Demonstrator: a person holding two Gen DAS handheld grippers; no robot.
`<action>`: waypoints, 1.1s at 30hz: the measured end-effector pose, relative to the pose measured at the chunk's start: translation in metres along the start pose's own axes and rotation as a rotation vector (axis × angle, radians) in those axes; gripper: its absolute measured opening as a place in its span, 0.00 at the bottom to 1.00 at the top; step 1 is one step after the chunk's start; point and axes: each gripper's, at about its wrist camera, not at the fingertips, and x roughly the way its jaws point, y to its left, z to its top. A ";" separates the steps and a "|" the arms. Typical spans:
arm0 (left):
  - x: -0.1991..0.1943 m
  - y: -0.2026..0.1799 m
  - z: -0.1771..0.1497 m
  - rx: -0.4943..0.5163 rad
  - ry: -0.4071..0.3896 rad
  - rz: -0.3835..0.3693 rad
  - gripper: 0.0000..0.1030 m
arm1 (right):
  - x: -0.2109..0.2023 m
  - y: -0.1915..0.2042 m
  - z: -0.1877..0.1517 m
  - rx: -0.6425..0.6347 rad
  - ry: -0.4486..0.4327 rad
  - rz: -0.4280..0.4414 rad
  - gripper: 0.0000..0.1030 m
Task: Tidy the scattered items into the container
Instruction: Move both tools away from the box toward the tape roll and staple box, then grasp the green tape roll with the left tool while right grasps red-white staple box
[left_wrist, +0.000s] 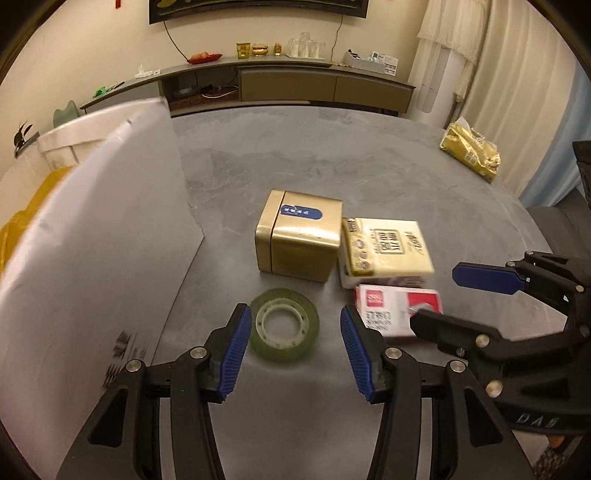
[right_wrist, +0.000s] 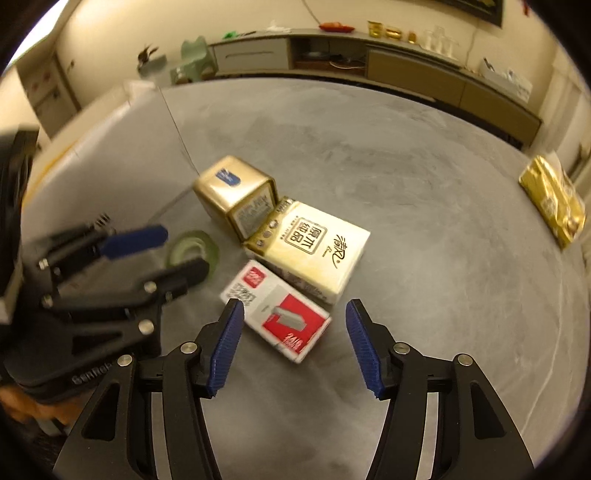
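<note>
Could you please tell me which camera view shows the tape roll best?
The left wrist view: the tape roll lies sharp and unobstructed between the open left gripper fingers. In the right wrist view it is blurred and partly hidden behind that gripper.

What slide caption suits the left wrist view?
Open left gripper straddles a green tape roll before a gold tin.

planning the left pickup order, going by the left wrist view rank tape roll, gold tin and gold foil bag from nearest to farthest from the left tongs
1. Tape roll: lying flat between the open left tongs, toward the left finger.
2. Gold tin: straight ahead, just beyond the tape, mid-table.
3. Gold foil bag: far right, near the table's back edge.
</note>
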 end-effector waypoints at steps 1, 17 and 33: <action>0.004 0.001 0.000 -0.005 0.005 -0.006 0.51 | 0.005 0.000 -0.001 -0.005 0.015 0.007 0.59; -0.005 0.007 -0.012 0.033 -0.047 -0.024 0.56 | 0.011 0.022 -0.013 -0.147 0.030 -0.021 0.59; 0.004 0.000 -0.019 0.092 -0.042 -0.008 0.51 | 0.009 0.001 -0.020 -0.039 0.057 -0.032 0.54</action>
